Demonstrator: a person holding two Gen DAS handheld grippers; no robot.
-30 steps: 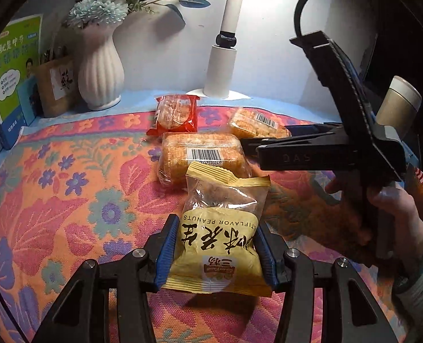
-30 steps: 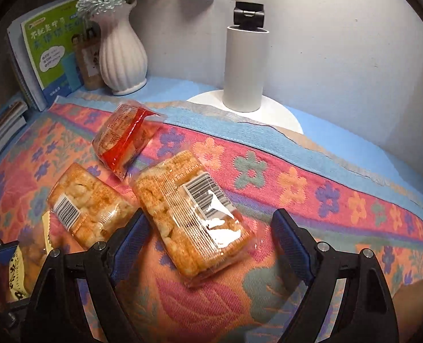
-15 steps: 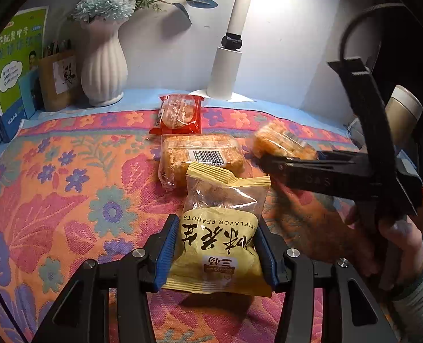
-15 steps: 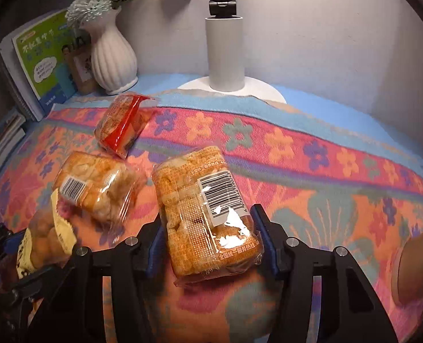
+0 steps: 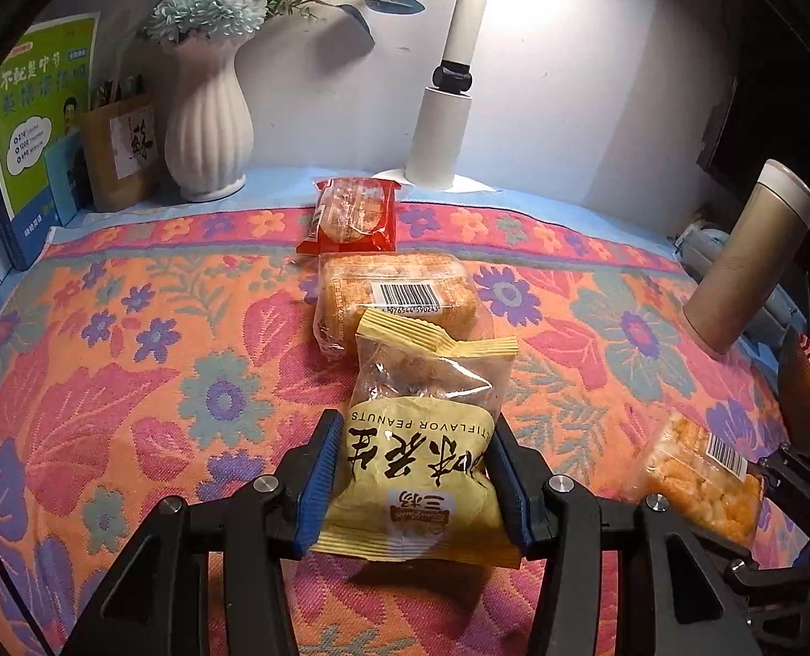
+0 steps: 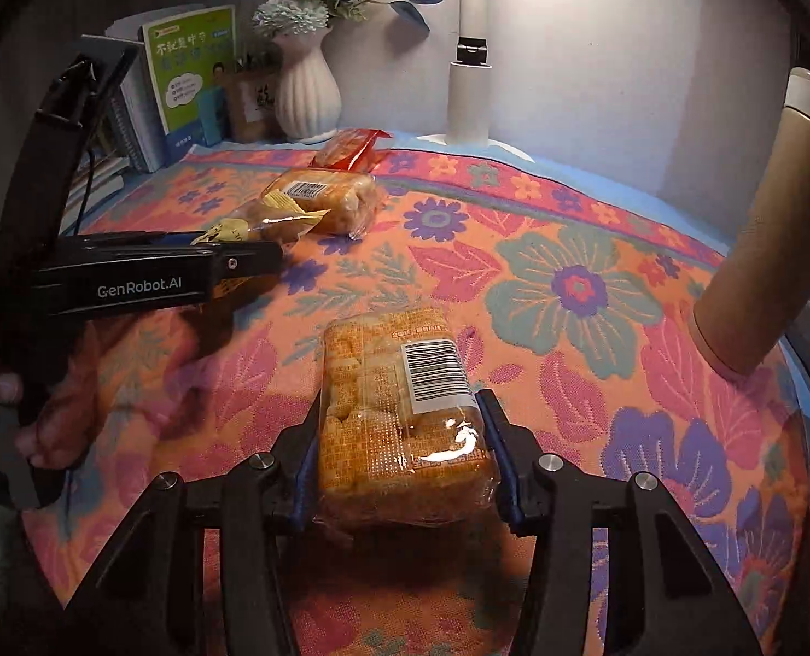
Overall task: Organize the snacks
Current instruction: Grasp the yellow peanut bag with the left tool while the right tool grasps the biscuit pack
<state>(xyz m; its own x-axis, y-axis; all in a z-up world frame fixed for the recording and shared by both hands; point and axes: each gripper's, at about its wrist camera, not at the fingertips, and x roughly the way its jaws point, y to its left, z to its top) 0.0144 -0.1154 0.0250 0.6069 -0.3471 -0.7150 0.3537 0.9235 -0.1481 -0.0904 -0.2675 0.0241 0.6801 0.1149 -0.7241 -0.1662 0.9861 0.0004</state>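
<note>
- Gripping on both sides now: your left gripper (image 5: 413,484) has its blue pads pinching the yellow peanut bag (image 5: 415,464), one pad on each side of the pack.
- That peanut bag sits at the near middle of the floral cloth (image 5: 131,339), its crimped top edge overlapping the near side of a clear pack of orange puffed snacks (image 5: 399,295).
- Just beyond that barcode pack lies the red snack packet (image 5: 355,213), close to the far edge of the cloth, in front of the white lamp base (image 5: 437,136).
- Your right gripper (image 6: 402,456) has just been closing its jaws, and a second puffed snack pack (image 6: 399,421) is between them, the pads pressed into its sides.
- That second pack is over the right part of the cloth, well apart from the other three snacks, and near the tan tumbler (image 6: 760,240) at the right edge.
- In the left wrist view it shows at the lower right, by the edge of the frame.
- Far left, the white ribbed vase (image 5: 208,126) and the green book (image 5: 38,109) stand against the wall.
</note>
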